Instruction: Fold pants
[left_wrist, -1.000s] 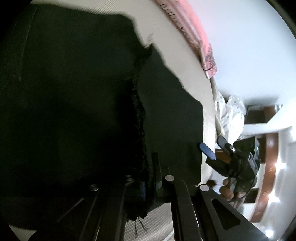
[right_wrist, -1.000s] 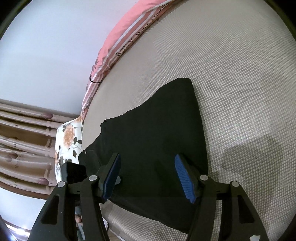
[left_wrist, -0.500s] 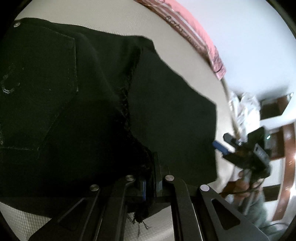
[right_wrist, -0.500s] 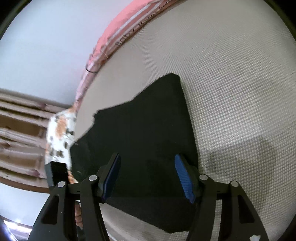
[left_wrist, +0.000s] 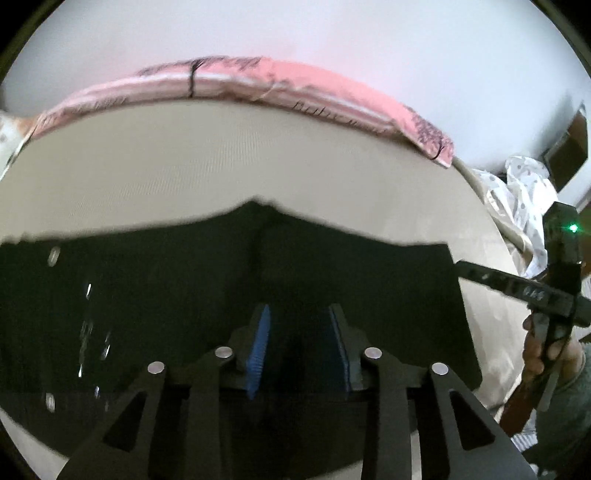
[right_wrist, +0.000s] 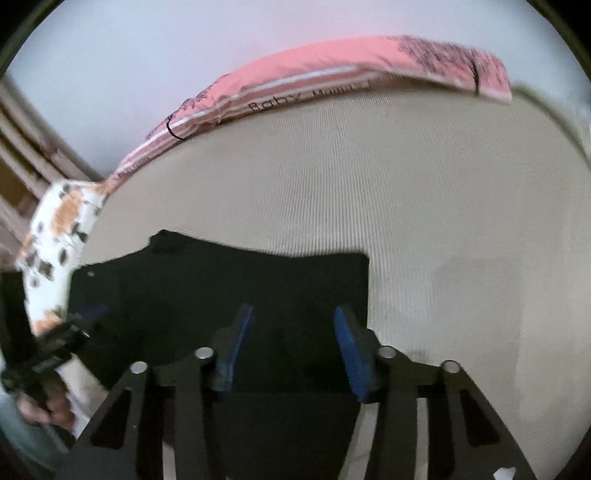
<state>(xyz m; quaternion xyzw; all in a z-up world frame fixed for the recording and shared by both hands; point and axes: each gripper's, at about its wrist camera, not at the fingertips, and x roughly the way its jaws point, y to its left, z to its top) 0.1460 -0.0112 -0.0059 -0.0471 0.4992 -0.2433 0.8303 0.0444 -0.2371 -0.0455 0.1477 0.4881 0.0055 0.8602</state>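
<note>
1. Black pants (left_wrist: 184, 306) flat on beige mattress (left_wrist: 221, 173), folded into a wide dark slab; long axis runs left-right across both wrist views.
2. Left tongs (left_wrist: 299, 343): blue pads spread, nothing between them, dark cloth just below and ahead. Jaws just been opening; seam pinched a moment ago now out of the pads.
3. Right tongs (right_wrist: 293, 343): pads apart, empty, hovering over the right-hand end of the pants (right_wrist: 221, 295). Jaws just been closing somewhat, yet no cloth caught.
4. Key relation: pants lie directly under and forward of both tongs, far edge toward the pink bedding. Left tongs over the middle, near the crotch seam; right tongs nearer the square right edge (right_wrist: 365, 288). Right tongs also seen from left view at far right (left_wrist: 517, 288), off the cloth edge, held by a hand (left_wrist: 543, 350).
5. Likely next: regrip near edge and fold across long axis — judgement only. Right side closer to a free corner.
6. Writing: pink bedding (right_wrist: 332, 70) at bed head reads "Baby" (right_wrist: 266, 103), then a blurred word starting "M", not legible. In left view same pink bedding (left_wrist: 258, 85), print smeared, unreadable.
7. Rivets (left_wrist: 54, 254) glint at left on the pants; no brand label readable.
</note>
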